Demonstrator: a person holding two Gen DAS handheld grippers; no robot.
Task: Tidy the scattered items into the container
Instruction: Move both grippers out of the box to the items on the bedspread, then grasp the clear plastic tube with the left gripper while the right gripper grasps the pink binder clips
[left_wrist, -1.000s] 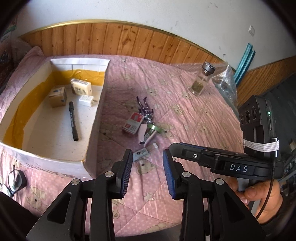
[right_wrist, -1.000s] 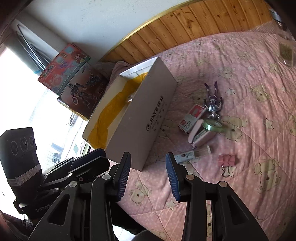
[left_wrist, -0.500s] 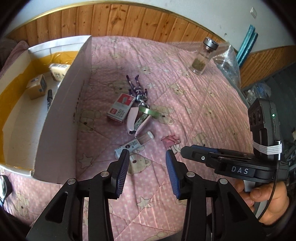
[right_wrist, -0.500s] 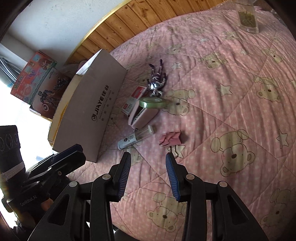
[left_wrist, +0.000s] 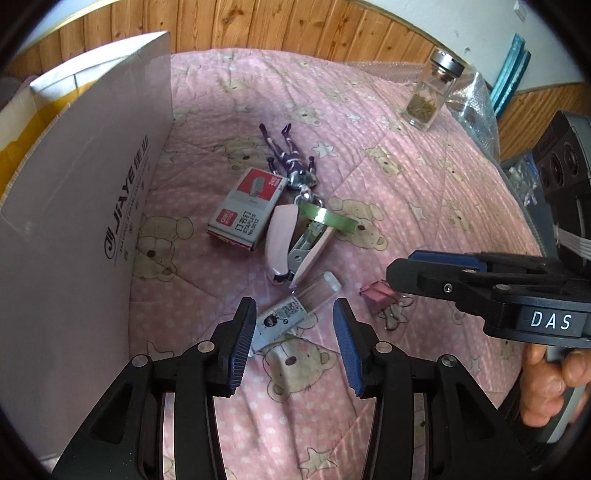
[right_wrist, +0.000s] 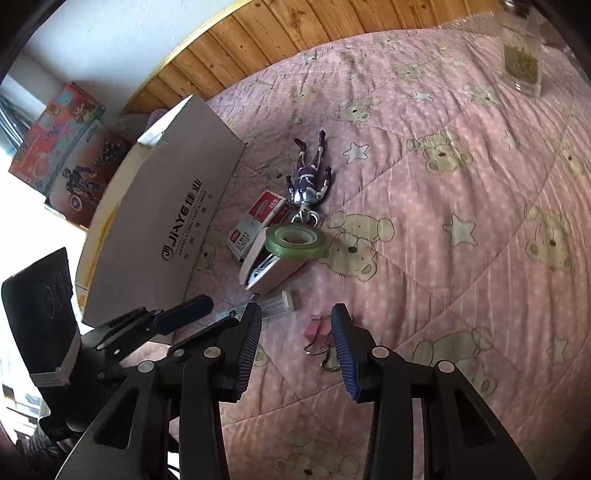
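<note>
You are bringing both tools lower and nearer to the scattered pile on the pink bear-print quilt (left_wrist: 424, 192) than they were a second ago. Your left tool (left_wrist: 293, 345) is opening its jaws as it comes down, now wide and empty, bracketing the small clear plastic tube with a printed label (left_wrist: 295, 308), which is lying flat just ahead of the pads and not yet touched. Your right tool (right_wrist: 295, 349) is holding a middling gap with nothing in it, hanging over the pink binder clip (right_wrist: 317, 332), which is sitting between its fingers in view but not gripped. The rest is waiting just beyond: the red-and-grey box of staples (left_wrist: 245, 212), the pale pink stapler (left_wrist: 286, 245) with the green tape roll (left_wrist: 327, 218) resting on it, and the purple-and-silver figure keychain (left_wrist: 291, 158). The white cardboard box with the yellow lining (left_wrist: 81, 192) is standing close on the left, so each carry should be short. You appear set for two pickups at once; judging by the layout, the tube may roll when pinched.
</note>
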